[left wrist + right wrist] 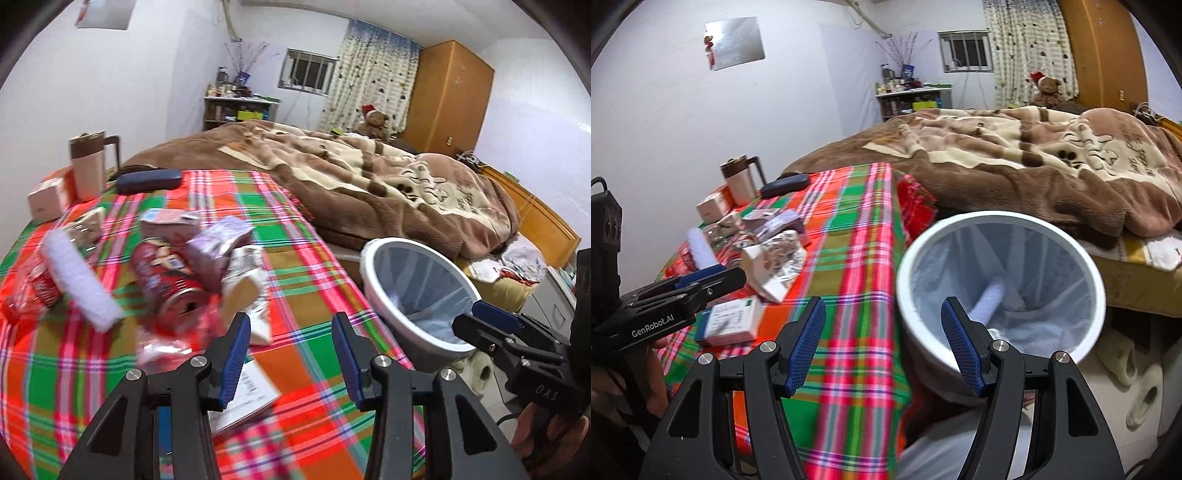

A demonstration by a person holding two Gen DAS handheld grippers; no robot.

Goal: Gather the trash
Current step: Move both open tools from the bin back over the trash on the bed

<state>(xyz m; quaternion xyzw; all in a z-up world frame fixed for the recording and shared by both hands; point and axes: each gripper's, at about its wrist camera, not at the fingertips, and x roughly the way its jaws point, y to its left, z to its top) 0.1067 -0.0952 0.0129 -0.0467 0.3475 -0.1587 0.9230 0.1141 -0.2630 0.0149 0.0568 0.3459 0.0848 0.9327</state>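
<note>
Left gripper (291, 354), jaws apart and empty, is my nearer tool; red can (166, 280) lies upper left, mouth toward me.

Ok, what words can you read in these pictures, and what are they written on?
"GenRobot.AI": white letters on the black left gripper, seen from the right wrist.
"DAS": pale letters on the black right gripper, seen from the left wrist.
Brown and cream blanket: cursive writing, too warped to read.
Red drink can, white and green cardboard box, white paper sheet: print too blurred to read.
</note>
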